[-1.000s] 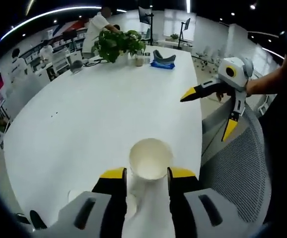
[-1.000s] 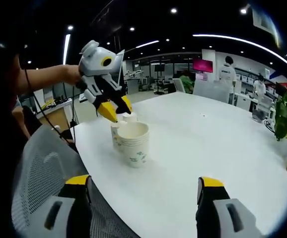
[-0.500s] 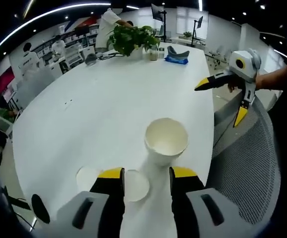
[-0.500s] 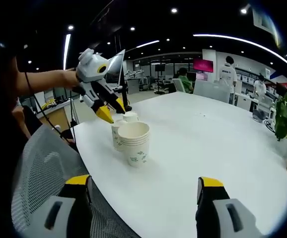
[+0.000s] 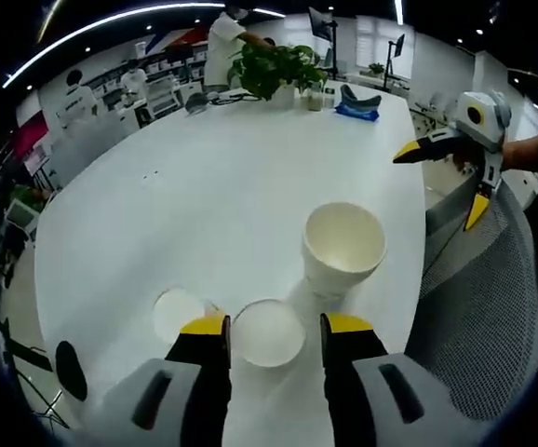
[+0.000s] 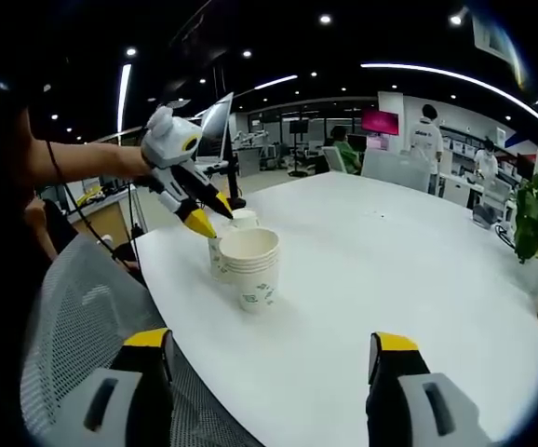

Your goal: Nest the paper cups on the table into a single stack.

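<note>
The left gripper (image 5: 273, 326) hangs right over a single paper cup (image 5: 268, 331) near the edge of the white table (image 5: 204, 186). Its jaws are open a bit wider than the cup, one on each side of the rim, and they hold nothing. In the right gripper view the left gripper (image 6: 206, 216) is above the cups, with its yellow tips near the rims; I cannot tell if they touch.

Just beside that cup sits a second loose cup (image 5: 178, 313), a little to one side. The stack of cups (image 5: 343, 250) stands a bit farther out. It is taller than the loose cups, and in the right gripper view the stack (image 6: 250, 268) shows several rims, one inside the other.

The right gripper (image 6: 269, 346) is held off the table's edge, over a mesh chair (image 6: 73, 317), well apart from the cups. Its jaws are wide open and empty.

Here is what I think could go wrong. Paper cups are soft, so a hard squeeze could crush the rim, and then the cup will not slide in. A jaw could also bump the second loose cup or the tall stack and tip it. The cups sit close to the table's edge, so a pushed cup could fall off.

Far across the table are a green plant (image 5: 274, 67) and a blue thing (image 5: 357, 101).
</note>
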The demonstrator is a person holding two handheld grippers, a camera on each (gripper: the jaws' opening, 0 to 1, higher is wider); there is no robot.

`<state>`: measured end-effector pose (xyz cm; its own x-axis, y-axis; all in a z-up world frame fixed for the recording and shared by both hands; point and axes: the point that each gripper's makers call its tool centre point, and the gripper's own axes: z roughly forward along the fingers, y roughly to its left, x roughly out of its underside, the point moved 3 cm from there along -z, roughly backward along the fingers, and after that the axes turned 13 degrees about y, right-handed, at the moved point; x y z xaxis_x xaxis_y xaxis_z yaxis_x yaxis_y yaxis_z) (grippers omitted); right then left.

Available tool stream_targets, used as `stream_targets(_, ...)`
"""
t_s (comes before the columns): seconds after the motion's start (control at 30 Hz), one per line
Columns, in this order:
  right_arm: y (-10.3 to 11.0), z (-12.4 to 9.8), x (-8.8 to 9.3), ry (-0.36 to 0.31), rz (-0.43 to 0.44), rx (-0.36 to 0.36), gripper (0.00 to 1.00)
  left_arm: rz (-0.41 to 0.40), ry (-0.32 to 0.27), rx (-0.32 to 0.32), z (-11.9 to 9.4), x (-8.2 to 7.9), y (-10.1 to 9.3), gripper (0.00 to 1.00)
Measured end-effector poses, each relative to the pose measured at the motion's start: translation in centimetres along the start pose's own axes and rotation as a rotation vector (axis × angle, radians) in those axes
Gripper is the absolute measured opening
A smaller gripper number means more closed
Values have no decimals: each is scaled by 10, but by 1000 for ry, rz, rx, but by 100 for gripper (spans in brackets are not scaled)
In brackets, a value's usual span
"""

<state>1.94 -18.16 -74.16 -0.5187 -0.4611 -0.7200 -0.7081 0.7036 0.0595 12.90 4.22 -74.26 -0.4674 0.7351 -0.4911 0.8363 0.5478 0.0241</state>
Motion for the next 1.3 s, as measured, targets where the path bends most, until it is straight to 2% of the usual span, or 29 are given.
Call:
stream_targets(0.27, 0, 0, 0, 4, 3, 2, 88, 5, 21, 1, 10, 4, 2, 37)
stream_targets(0.57, -2, 1, 3, 10, 6, 4, 87, 53, 62, -4, 24, 9, 4, 37)
stream_targets(0.87, -2, 2, 3, 14, 7, 5, 87, 69, 83, -5, 24, 9, 3, 35)
stream_targets(1.3, 0, 2, 3, 19, -7, 5, 87, 43, 70, 2, 16, 10, -1, 35)
